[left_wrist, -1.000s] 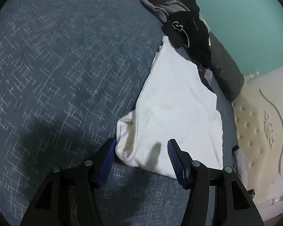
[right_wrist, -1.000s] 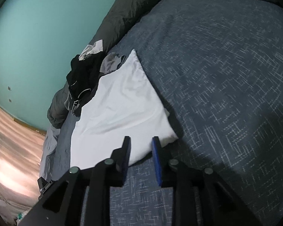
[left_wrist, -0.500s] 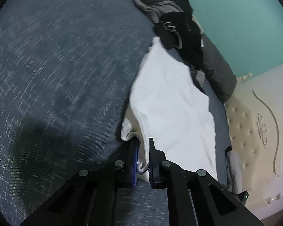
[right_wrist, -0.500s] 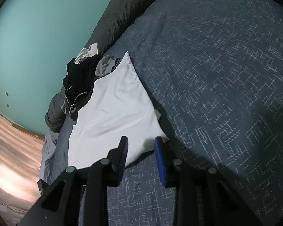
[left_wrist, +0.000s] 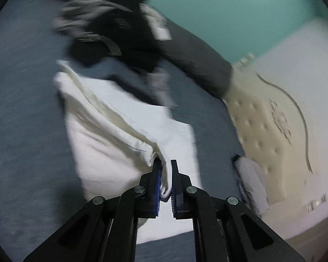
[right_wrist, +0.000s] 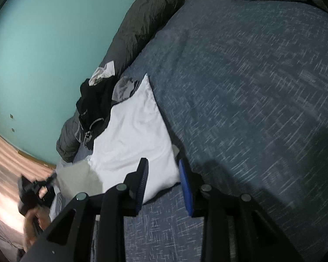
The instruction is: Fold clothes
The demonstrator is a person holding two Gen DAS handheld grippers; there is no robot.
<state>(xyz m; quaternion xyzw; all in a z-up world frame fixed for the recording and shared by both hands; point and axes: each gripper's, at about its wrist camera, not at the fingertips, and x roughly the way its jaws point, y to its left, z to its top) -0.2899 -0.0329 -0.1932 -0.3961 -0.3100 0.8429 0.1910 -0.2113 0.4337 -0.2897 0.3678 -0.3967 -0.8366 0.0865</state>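
We see the left gripper (left_wrist: 165,174) clamped on a corner of the white garment (left_wrist: 111,144), lifted at centre frame over the bed (right_wrist: 240,87). The right gripper (right_wrist: 163,172) stands partly open astride another corner, lower centre, gripping nothing.

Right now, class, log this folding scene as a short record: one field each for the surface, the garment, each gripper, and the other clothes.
surface: blue patterned bedspread
garment: white garment, one corner lifted off the bed
left gripper: shut on the garment's raised corner; its jaws have just been closing
right gripper: open, its fingers either side of the garment's near corner, pads not pressing
other clothes: black garment heaped past the white one, beside a dark grey duvet along the teal wall
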